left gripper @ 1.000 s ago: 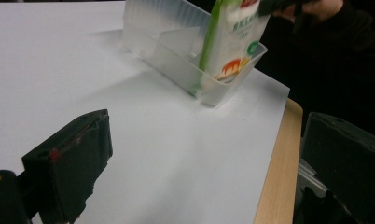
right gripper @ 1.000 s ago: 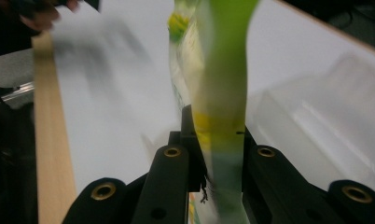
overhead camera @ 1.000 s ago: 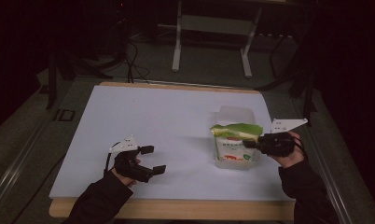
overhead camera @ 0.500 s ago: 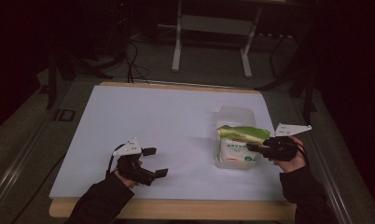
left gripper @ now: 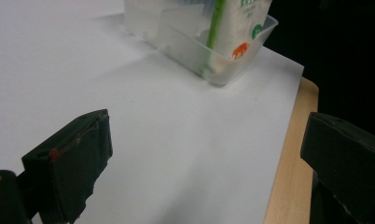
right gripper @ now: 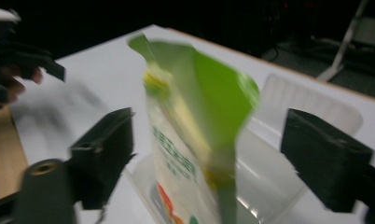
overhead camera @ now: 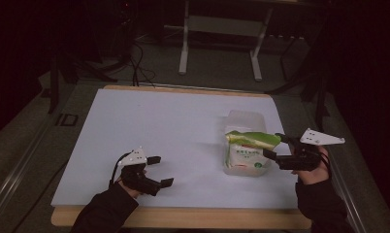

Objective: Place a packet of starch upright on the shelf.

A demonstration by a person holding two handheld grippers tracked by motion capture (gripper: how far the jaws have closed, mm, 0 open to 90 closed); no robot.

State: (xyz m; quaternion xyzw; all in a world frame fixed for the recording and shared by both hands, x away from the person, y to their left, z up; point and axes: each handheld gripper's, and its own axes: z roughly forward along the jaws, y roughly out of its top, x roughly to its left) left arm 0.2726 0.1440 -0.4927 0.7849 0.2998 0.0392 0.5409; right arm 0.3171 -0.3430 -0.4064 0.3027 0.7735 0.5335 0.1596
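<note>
A green-topped white pouch with orange print stands in a clear tub on the white table.

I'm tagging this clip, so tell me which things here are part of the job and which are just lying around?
Part of the job:
green-topped pouch
clear plastic container holding it
right gripper, open beside the pouch
left gripper, open

Just there:
white table
metal stand behind
floor cables

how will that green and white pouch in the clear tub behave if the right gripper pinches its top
The pouch looks like thin film, so its green top would probably crumple. It stands above the clear tub rim, so it may tip. The right gripper is open beside it.
</note>
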